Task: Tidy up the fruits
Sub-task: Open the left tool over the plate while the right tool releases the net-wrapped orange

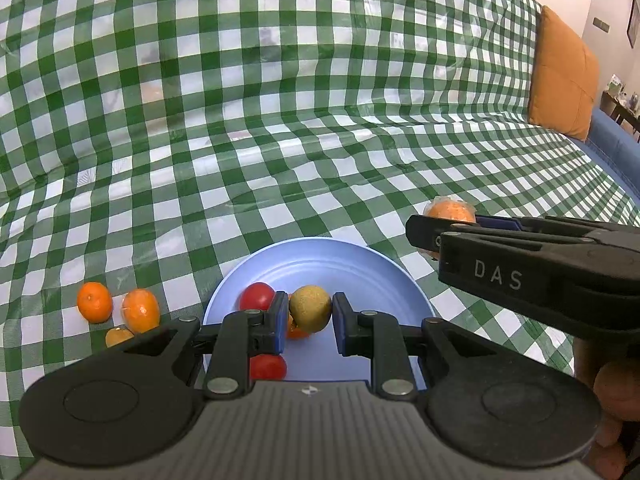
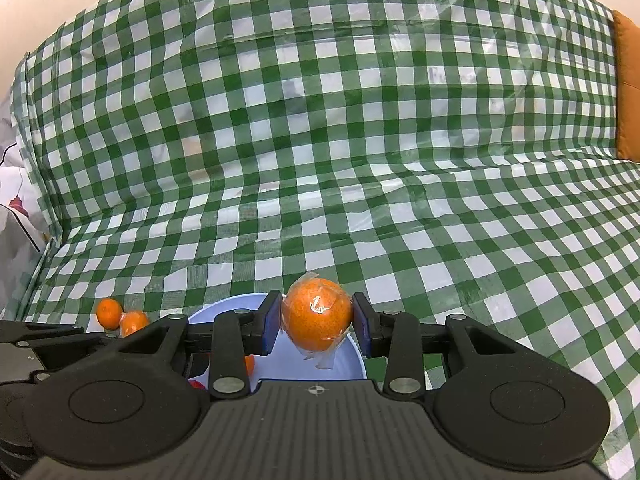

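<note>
You are working over a green-and-white checked cloth (image 1: 280, 120) under clear plastic film, draped over a sofa seat and up its back; an orange cushion (image 1: 564, 76) leans at the upper right of the left wrist view, with a blue sofa edge (image 1: 612, 140) below it.

A light blue plate (image 1: 360, 264) sits low in the middle of that view. On it lie a yellow-green round fruit (image 1: 310, 308), two red tomatoes (image 1: 258, 296) (image 1: 268, 366) and a partly hidden orange piece. Your left gripper (image 1: 310, 320) is over the plate, jaws parted either side of the yellow-green fruit; whether the pads touch it you cannot tell.

Your right gripper (image 2: 316, 322) has its pads pressed on a plastic-wrapped orange (image 2: 317, 316), held above the plate's far rim (image 2: 224, 304), loose wrap hanging below.

Three small oranges lie on the cloth left of the plate: one (image 1: 94, 302), a second (image 1: 141, 309) just beside it, and a third (image 1: 119, 336) half hidden behind the left gripper body. The cloth beyond the plate, toward the sofa back, lies open and wrinkled
</note>
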